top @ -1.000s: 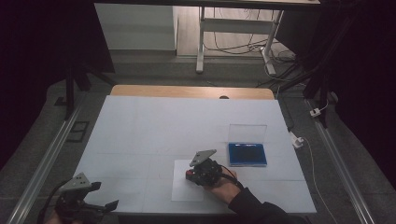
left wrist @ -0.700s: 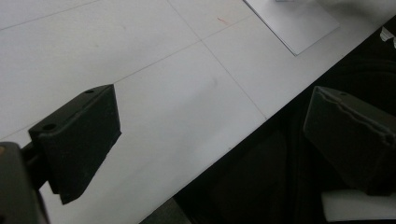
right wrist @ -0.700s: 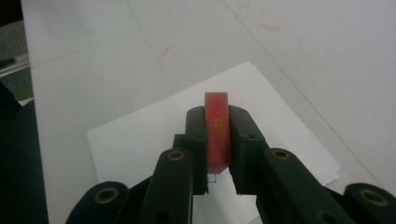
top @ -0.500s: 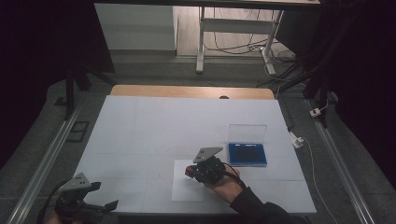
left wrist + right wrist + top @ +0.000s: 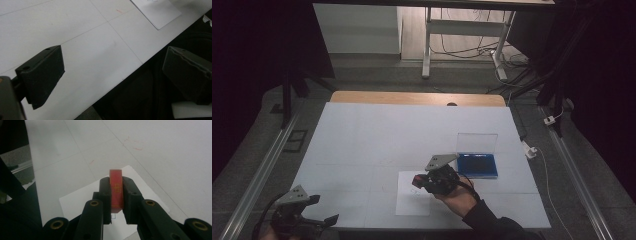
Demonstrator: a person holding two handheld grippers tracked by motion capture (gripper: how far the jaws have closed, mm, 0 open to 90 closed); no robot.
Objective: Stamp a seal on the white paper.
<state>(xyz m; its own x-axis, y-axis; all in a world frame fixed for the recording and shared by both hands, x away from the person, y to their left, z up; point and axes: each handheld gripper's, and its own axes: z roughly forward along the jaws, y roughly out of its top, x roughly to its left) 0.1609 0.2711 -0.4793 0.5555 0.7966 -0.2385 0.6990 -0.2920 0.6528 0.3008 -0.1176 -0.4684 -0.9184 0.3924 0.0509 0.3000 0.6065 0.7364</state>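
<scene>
Red stamp block (image 5: 116, 191) with gold characters on its face sits clamped between the jaws of my right gripper (image 5: 116, 195), pads pressing on both flanks. In the high view the right gripper (image 5: 437, 177) hangs over a white paper sheet (image 5: 412, 200) that lies on the table toward 6 o'clock; the block's red end (image 5: 418, 178) points toward 9 o'clock. A faint mark shows on the sheet by the block; too small to read.

Blue case (image 5: 477, 164) lies just beside my right hand at 3 o'clock, its clear lid (image 5: 477, 143) standing upright at the far edge. The inside of the tray looks dark blue; I cannot tell what it contains.

My left gripper (image 5: 304, 220) is at the table's near left corner, about 7 o'clock, jaws wide apart with nothing between them. In the left gripper view they straddle the table edge (image 5: 120, 82), and the paper sheet's corner (image 5: 160, 12) shows at 1 o'clock.

Surface: white tabletop (image 5: 387, 135), thin seam lines, a few small red marks (image 5: 133, 145). A wooden strip (image 5: 412, 97) runs along the far edge. Grey floor beyond, with metal rails (image 5: 257, 170) on each side, a white frame's legs (image 5: 427, 45) and cables (image 5: 462, 50) at 12 o'clock. The room is dim.
</scene>
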